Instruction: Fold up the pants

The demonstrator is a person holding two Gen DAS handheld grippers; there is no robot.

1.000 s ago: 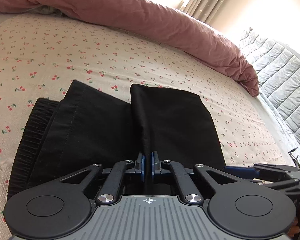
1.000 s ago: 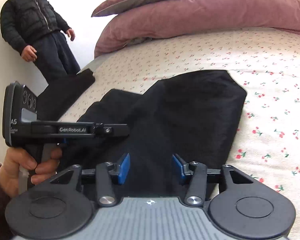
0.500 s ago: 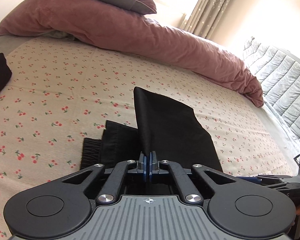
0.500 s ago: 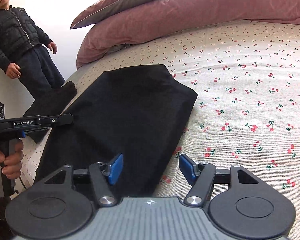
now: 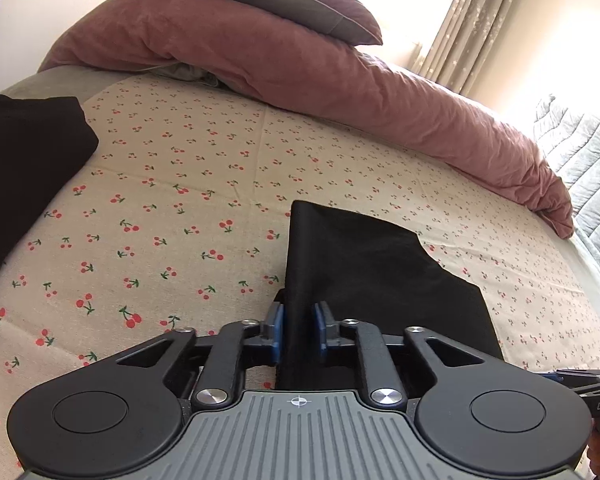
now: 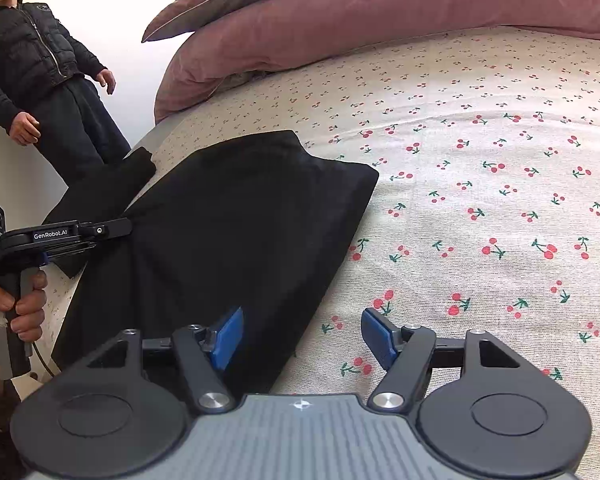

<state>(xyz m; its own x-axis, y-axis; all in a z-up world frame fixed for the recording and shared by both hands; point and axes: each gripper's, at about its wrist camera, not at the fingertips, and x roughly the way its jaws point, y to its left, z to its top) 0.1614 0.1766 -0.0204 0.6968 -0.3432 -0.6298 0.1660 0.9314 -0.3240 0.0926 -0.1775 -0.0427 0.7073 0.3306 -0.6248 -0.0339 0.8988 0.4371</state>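
On the cherry-print bed sheet (image 6: 480,128), the black pants (image 6: 236,216) lay folded into a thick rectangular bundle, and the left tool (image 5: 299,330) sat right at its near edge, with a raised fold of the dark cloth standing between its blue pads (image 5: 276,326). Those jaws had just been opening; a narrow gap showed on either side of the fabric, so the pads no longer pressed it. The right tool (image 6: 302,338) hovered over the bundle's near right corner, its jaws having just been opening as well and now spread wide, one pad above the cloth and the other above bare sheet, gripping nothing. The pants looked matte black and smooth, their far edge squared off, their layers stacked and flattened on the bed. Another dark garment (image 5: 24,168) lay apart at the bed's left edge. A pink duvet (image 5: 320,80) was heaped behind.
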